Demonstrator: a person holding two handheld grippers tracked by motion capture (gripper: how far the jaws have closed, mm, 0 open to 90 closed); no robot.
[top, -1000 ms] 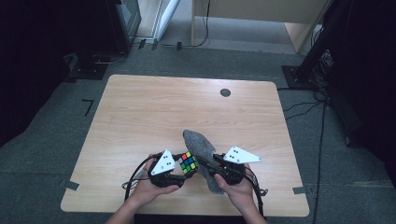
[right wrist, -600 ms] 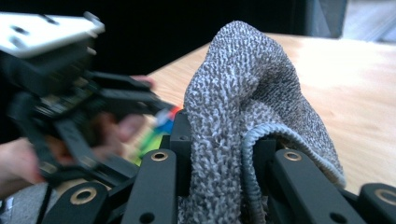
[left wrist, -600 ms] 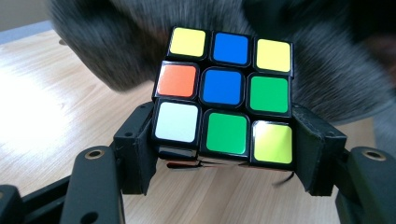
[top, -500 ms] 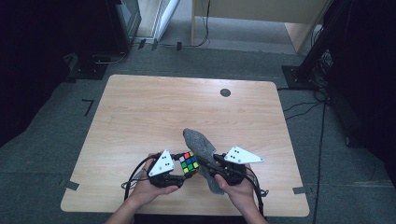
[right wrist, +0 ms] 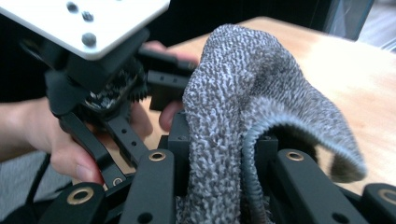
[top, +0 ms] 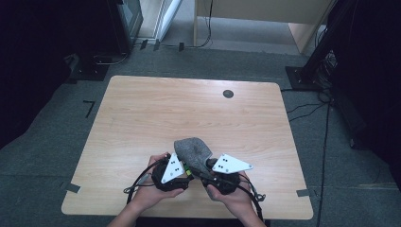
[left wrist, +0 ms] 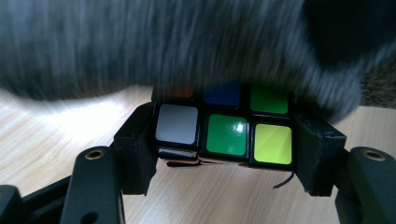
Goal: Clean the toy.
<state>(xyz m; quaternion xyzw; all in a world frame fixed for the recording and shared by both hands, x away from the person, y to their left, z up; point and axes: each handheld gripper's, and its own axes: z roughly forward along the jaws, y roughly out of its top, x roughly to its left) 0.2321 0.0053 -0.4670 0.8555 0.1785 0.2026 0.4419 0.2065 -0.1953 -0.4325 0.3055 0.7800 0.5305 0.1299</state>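
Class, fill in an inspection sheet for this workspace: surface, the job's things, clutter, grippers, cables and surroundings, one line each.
Surface: light wooden table, a dark round spot near its far edge.
Job's things: colour cube and grey knit sock, the sock draped over the cube's far side.
Clutter: nothing seen.
Grippers: left gripper has its jaws shut on the cube's two sides; right gripper has its jaws shut on the sock's edge.
Cables: black cables trail from both grippers at the near edge; more cables lie on the floor to the right.
Surroundings: grey carpet, tape marks, dark stands beside the table.
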